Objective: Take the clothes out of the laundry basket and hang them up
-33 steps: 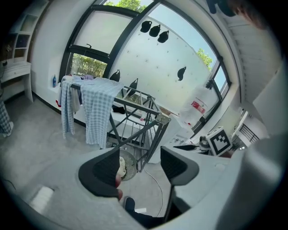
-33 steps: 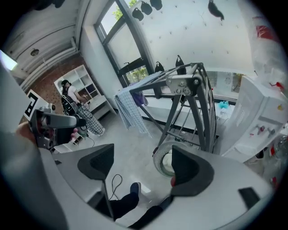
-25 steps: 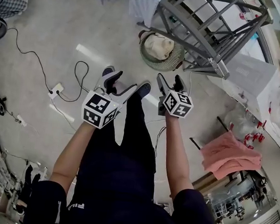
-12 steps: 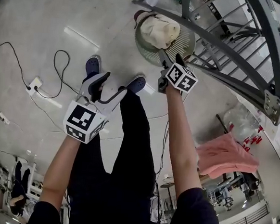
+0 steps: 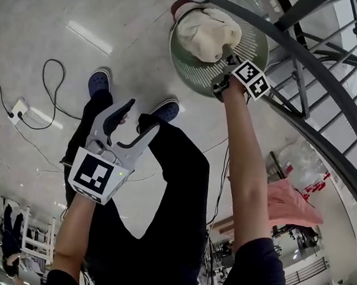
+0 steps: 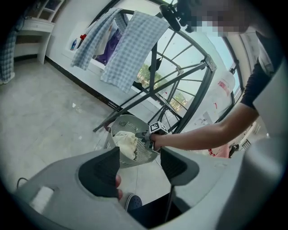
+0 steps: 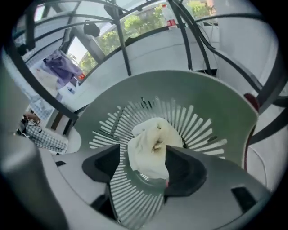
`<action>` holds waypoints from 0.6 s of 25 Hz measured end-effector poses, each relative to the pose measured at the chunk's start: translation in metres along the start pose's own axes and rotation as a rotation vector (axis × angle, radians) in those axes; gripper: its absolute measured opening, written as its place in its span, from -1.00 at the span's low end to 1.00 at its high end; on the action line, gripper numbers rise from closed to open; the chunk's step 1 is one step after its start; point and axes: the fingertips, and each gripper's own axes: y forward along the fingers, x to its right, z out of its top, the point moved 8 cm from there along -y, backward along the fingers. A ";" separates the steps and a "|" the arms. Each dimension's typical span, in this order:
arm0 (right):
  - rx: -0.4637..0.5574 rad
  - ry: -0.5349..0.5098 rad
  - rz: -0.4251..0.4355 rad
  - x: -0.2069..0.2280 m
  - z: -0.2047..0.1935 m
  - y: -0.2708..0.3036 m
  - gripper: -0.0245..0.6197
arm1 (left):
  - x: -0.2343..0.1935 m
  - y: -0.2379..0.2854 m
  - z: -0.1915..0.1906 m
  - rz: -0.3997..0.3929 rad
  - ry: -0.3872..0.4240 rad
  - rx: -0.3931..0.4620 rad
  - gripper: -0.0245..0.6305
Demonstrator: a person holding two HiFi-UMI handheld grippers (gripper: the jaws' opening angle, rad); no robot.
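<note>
A round grey-green slatted laundry basket (image 5: 189, 78) stands on the floor beside the dark drying rack (image 5: 309, 51). A crumpled cream cloth (image 5: 205, 33) lies in it. My right gripper (image 5: 225, 53) reaches down into the basket at the cloth. In the right gripper view the cream cloth (image 7: 150, 143) sits between the jaws of my right gripper (image 7: 143, 161), which have just been closing; a gap still shows beside the left pad. My left gripper (image 5: 134, 114) hangs open and empty over the person's legs, short of the basket (image 6: 121, 123).
Checked cloths (image 6: 135, 49) hang on the drying rack (image 6: 180, 72). A pink cloth (image 5: 290, 206) lies at the right. A power strip with cables (image 5: 21, 108) lies on the floor at the left. The person's shoes (image 5: 100, 80) stand near the basket.
Both grippers have sunk toward the floor. The right one has gone forward from in front of the legs into the basket. The basket now looms larger in the head view.
</note>
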 end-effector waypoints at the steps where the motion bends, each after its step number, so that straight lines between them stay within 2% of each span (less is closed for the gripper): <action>1: -0.006 0.008 -0.011 0.009 0.001 0.011 0.04 | 0.000 0.003 -0.001 -0.005 0.001 0.014 -0.09; 5: -0.005 -0.027 -0.033 0.028 0.010 0.051 0.04 | -0.005 0.005 -0.001 -0.046 0.078 0.015 -0.10; 7: -0.015 -0.010 -0.048 0.033 0.011 0.063 0.00 | -0.012 0.004 -0.003 -0.057 0.083 0.004 -0.10; 10: -0.063 -0.018 -0.073 0.038 0.002 0.068 -0.72 | -0.021 0.001 -0.003 -0.030 0.047 0.004 -0.09; 15: -0.038 -0.113 -0.087 0.023 0.006 0.036 -0.81 | -0.025 -0.008 0.006 0.015 0.012 0.038 -0.10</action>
